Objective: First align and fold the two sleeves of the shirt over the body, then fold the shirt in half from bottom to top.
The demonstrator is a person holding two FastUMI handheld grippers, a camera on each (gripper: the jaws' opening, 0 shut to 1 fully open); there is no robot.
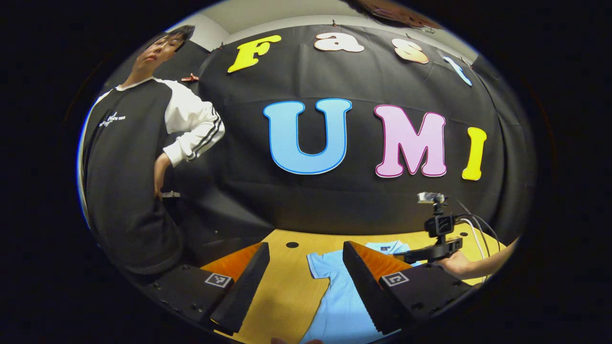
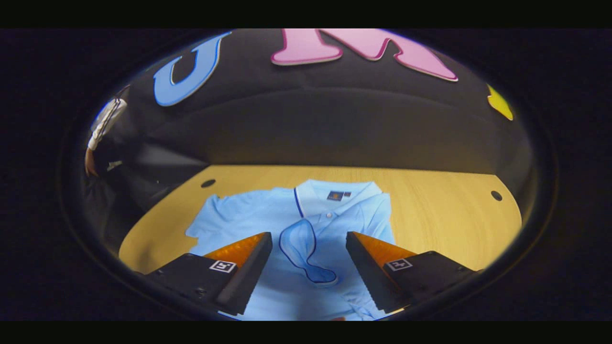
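- The light blue polo shirt lies flat on the wooden bench, collar towards the far wall, hem running under the camera in the right gripper view.
- Progress, as I read it: the sleeve on the right side of that view looks folded in over the chest, its dark-trimmed cuff lying on the body just below the placket.
- The other sleeve is spread out to the left on the bench, so one sleeve fold appears left, then the bottom-to-top fold.
- The right hand-held gripper hovers over the chest with its fingers apart, nothing between them.
- The left hand-held gripper is open too, fingers wide, poised above the spread sleeve and the bench.
- From the left gripper view, the right hand-held gripper shows farther off over the collar end, held by a hand.
- The bench is pale wood with dark round holes near its far corners.
- A black cloth wall backs the booth; a person in a black-and-white top stands at far left.
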